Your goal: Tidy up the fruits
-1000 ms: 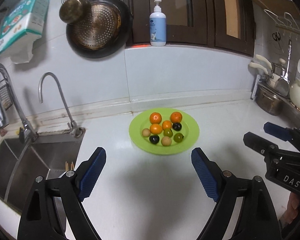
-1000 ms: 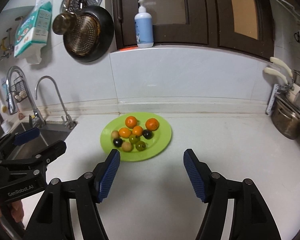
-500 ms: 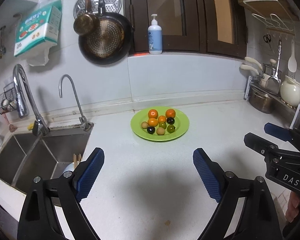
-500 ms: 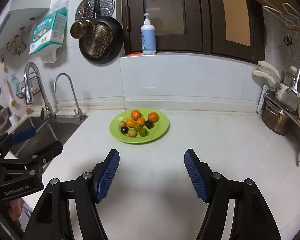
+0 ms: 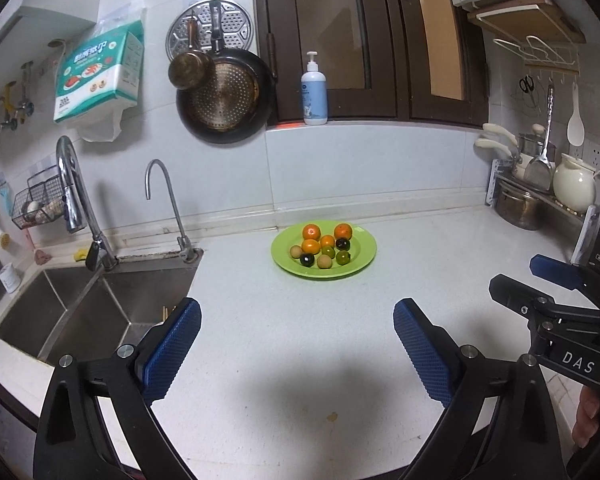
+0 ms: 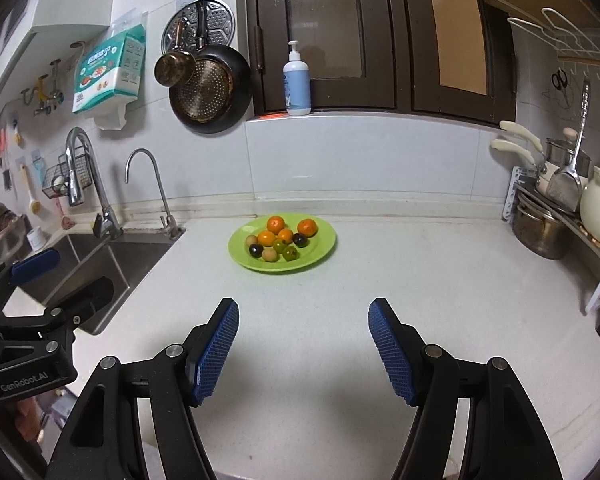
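We see a white counter (image 5: 300, 360) with a sink (image 5: 80, 312) at its left end. A green plate (image 6: 324, 246) sits near the back wall, well apart from both grippers, holding the fruits (image 6: 282, 240): orange, green, dark and tan ones, bunched together. Left gripper (image 5: 296, 344): jaws opening, nothing between them. Right gripper (image 6: 303, 340): released, empty, over bare counter.
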### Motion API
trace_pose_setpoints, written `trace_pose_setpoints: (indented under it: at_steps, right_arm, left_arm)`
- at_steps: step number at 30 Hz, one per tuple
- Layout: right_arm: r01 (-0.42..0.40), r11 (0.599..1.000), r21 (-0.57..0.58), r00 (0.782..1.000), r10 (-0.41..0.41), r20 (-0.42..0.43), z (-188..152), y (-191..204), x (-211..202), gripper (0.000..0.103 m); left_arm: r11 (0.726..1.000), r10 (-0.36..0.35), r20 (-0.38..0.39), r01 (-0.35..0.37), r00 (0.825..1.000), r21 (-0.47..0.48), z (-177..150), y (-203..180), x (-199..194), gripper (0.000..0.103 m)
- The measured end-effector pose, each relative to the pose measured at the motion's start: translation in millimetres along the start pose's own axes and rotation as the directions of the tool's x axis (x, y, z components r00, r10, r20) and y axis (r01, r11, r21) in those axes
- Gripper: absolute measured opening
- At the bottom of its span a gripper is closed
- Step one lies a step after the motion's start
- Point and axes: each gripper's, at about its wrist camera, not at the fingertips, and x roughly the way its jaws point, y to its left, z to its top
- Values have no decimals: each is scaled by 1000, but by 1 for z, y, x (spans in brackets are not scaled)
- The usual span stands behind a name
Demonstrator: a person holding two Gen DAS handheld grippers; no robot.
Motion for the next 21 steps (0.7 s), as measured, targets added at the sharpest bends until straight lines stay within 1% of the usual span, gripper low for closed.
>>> trace_pose_setpoints:
  at_steps: [2,3,11,14,21]
  right_arm:
    - [-1,1000,-2,1000,1,1,-2,1,-4,68]
    - [-1,1000,-2,1000,1,2,-3,1,-5,68]
    - [-5,1000,-9,1000,5,13,-8,6,-19,68]
    - [-3,1000,-12,1000,4,21,-10,8,-23,77]
    - [-2,1000,-20,999,3,34,-13,11,-29,79]
  left_arm:
    - [1000,7,2,-7,1000,-2,-2,0,-5,100]
    - [1000,9,2,-9,1000,0,-2,0,-7,103]
    - [999,37,13,-37,999,-6,-7,1,-22,103]
    - [999,29,6,-29,1000,-17,-8,2,-24,103]
    - [998,57,11,-56,998,-19,-12,1,-31,103]
